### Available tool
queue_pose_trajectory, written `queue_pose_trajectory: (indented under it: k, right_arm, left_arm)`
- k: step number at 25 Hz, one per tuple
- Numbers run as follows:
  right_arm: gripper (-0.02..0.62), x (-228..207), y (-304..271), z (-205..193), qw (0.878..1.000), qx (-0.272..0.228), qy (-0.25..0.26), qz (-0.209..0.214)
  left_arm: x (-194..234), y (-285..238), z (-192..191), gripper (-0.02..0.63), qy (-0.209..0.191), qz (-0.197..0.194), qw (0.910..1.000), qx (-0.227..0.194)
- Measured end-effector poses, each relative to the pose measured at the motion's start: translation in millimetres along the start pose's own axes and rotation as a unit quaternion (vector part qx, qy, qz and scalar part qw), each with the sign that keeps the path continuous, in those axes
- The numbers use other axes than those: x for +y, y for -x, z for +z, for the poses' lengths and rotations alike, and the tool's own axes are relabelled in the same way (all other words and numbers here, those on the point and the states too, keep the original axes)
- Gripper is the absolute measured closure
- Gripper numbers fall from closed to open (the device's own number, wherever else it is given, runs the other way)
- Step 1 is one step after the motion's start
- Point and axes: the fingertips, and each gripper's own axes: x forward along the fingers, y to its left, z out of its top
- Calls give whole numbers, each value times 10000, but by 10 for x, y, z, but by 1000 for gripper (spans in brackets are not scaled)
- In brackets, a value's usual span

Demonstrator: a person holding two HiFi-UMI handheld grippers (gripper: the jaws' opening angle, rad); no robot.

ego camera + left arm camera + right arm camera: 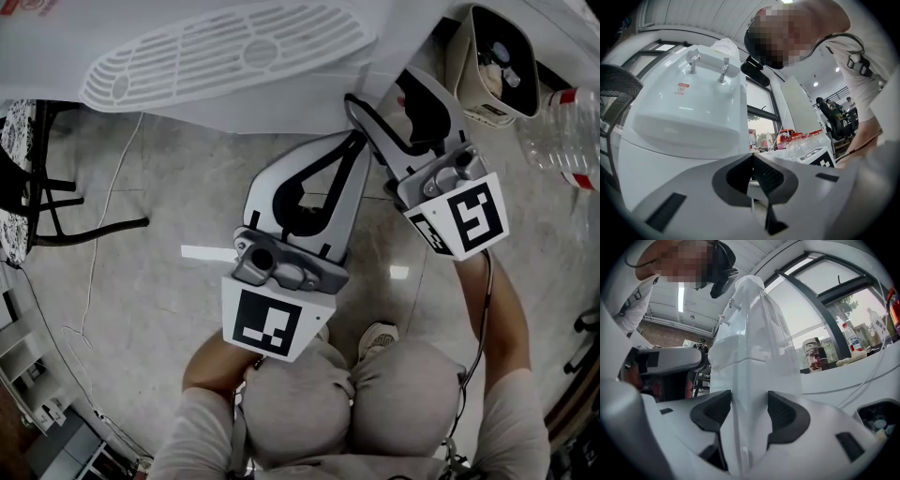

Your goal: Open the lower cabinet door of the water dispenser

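Note:
The white water dispenser (225, 52) fills the top of the head view, its slotted drip tray facing up. My right gripper (380, 89) reaches level to the dispenser's lower front, and a white vertical edge of the dispenser (750, 357) runs between its wide-apart pads (715, 411). Those pads straddle the edge without squeezing it; I cannot tell whether the door stands ajar. My left gripper (359, 141) hangs just beside and below the right one. Its fingertips meet with nothing between them, pointing at the dispenser body (684, 117) under the two taps (710, 63).
A black chair frame (47, 187) stands at the left on the marble floor, with a thin white cable (94, 272) trailing past it. A beige bin (497, 61) and plastic bottles (562, 141) sit at the upper right. The person's knees (356, 394) are directly below the grippers.

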Motion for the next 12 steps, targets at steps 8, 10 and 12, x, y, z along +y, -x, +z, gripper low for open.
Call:
queue_pose_trajectory:
  k: [8,10,12]
  right_arm:
    - [388,330,293,18,9994,-137,36,323]
    - [399,435,366,39,9990,-150,59,412]
    - [404,506,421,35,9989,-106,99,447]
  left_arm:
    - [-93,103,212,604,-112,-158,9996,-181]
    - [-109,173,283,604,-145,-175,9995,-210]
    - [-117,270,338,604,-201,-163,9995,-193]
